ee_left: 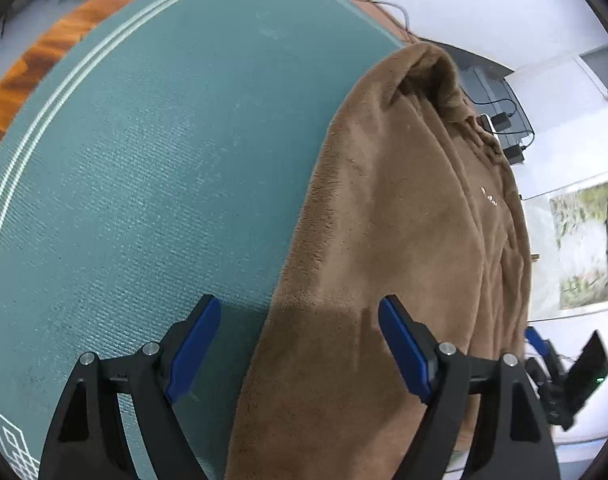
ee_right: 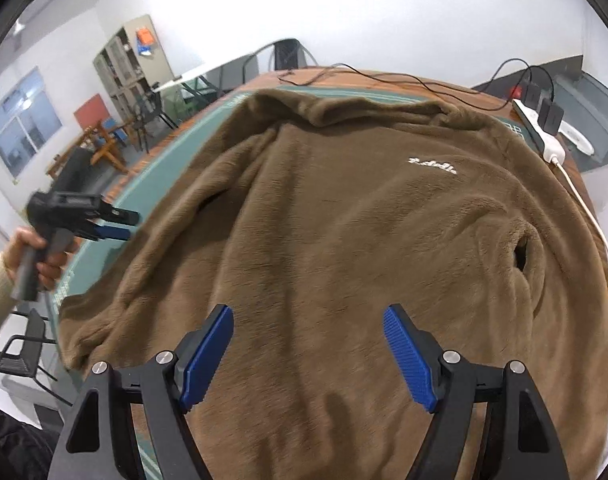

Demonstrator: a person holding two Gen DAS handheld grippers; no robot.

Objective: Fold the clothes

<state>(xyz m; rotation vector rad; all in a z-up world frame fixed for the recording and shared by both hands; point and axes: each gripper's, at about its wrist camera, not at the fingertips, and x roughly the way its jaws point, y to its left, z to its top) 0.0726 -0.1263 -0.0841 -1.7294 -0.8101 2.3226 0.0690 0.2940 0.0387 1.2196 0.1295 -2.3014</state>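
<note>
A brown fleece sweatshirt with small white chest lettering lies spread front-up on a teal mat. My right gripper is open and empty, hovering over the garment's lower middle. My left gripper is open and empty, hovering over the sweatshirt's left edge where it meets the mat. The left gripper also shows in the right wrist view, held in a hand beside the garment's left sleeve. The right gripper shows at the edge of the left wrist view.
The mat lies on a wooden table. A white power strip with plugs and cables sits at the table's far right corner. Chairs and a cabinet stand in the room behind.
</note>
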